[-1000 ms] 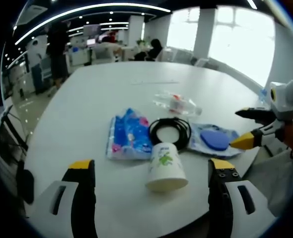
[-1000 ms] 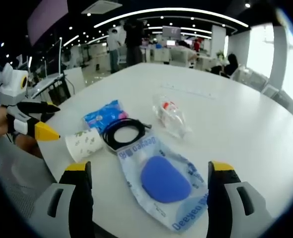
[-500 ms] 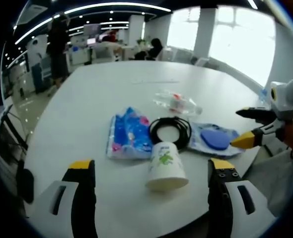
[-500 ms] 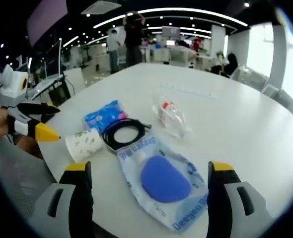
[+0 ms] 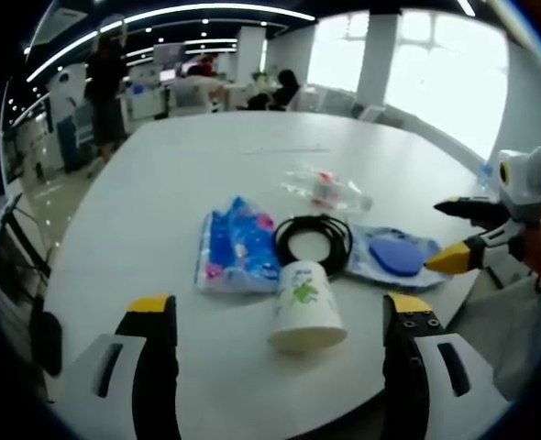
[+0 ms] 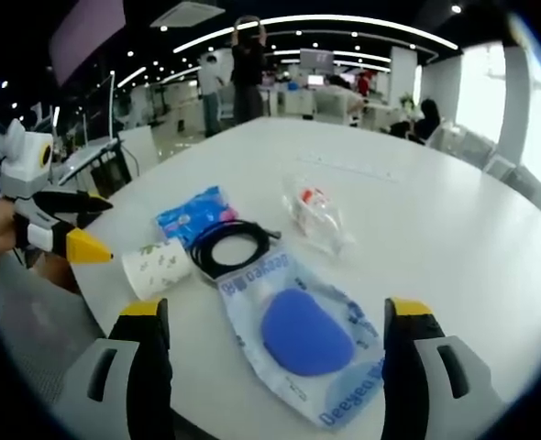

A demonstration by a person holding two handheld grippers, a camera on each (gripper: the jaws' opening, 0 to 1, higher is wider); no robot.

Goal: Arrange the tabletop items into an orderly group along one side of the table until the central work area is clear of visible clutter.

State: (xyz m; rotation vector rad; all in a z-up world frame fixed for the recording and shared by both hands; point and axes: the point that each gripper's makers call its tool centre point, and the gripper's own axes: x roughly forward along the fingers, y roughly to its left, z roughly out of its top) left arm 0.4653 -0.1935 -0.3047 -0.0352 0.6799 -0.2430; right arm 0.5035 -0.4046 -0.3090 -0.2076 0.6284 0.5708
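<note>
1. The paper cup lay on its side near the counter's near edge, touching the coiled black cable.
2. Beside them lay the blue tissue pack, the blue-pad pouch and the clear plastic bag.
3. The left claw and right claw gaped wide, holding nothing.

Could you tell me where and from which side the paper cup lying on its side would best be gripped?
The paper cup lies tipped over, its open mouth toward the left gripper and its base against the black cable coil. I would probably close the left gripper's open jaws across the cup's side walls near mid-body, coming from the mouth end; the round wall may crush, so squeeze lightly.
</note>
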